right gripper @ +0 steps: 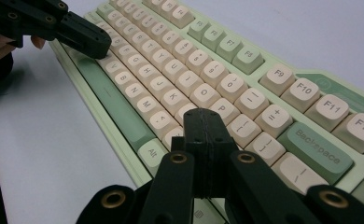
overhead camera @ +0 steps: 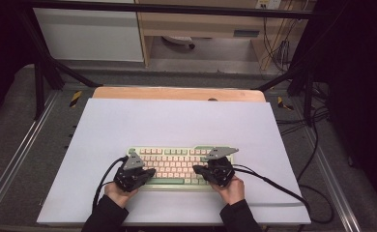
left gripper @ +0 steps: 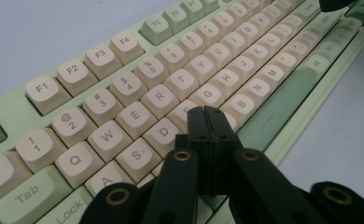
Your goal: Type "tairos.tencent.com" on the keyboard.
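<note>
A: Keyboard point(overhead camera: 177, 166) low in the middle of the high view, lying flat on the white sheet point(overhead camera: 177, 123), long side running left to right.

B: Pale green case, cream keys, green space bar along the near edge. Same keyboard point(left gripper: 180, 79) slanting from lower left to upper right in the left gripper view, and again point(right gripper: 217, 88) from upper left to lower right in the right gripper view.

A: Left gripper point(overhead camera: 148, 173) over the keyboard's left end, lower left of centre in the high view. Jaws pressed together, nothing between them.

B: Confirmed in its own view: left gripper point(left gripper: 206, 109) at bottom centre, tips meeting just above the F and G keys. Touching the keycaps or hovering, cannot tell.

A: Right gripper point(overhead camera: 199, 169) over the right end, just right of centre in the high view. Also closed on itself, holding nothing.

B: Right gripper point(right gripper: 202, 114) at bottom centre of its own view, tips together near the L and P keys. Contact with the keys, again cannot tell.

A: Other gripper seen at upper left of the right gripper view, tip down by the keys above the space bar's far end.

B: Wooden table edge point(overhead camera: 177, 93) beyond the sheet, upper middle of the high view. Dark sleeves point(overhead camera: 104, 215) entering from the bottom edge.
</note>
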Demonstrator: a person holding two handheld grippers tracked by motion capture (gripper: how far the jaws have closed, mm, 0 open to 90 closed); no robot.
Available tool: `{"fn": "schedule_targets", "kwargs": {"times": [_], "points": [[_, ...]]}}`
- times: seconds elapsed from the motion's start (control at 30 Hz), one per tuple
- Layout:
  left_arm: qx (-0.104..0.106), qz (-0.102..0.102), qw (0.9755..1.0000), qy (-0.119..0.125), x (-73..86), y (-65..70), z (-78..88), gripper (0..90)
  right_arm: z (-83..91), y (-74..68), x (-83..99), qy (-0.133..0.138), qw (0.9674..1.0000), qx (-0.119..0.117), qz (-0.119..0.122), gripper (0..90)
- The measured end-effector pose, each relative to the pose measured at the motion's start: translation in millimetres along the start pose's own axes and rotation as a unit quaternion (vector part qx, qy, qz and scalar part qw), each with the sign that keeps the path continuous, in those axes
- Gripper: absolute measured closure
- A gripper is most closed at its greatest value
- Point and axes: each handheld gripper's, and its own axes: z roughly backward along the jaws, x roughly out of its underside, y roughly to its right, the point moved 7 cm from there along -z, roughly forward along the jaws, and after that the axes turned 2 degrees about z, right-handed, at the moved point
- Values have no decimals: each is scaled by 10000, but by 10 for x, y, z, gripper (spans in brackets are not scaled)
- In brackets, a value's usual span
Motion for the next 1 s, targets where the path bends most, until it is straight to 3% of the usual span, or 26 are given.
{"fn": "schedule_targets", "kwargs": {"times": [0.4,0.73,1.0], "points": [[13,-31,10000,-13,19,10,-7,900,1,0,-2,3,10000,-1,4,900],[2,18,9998,188,-4,-38,145,899,21,6,-20,50,10000,13,5,900],[-68,34,9998,207,26,-105,241,899,26,6,-44,94,9999,-12,-71,900]]}}
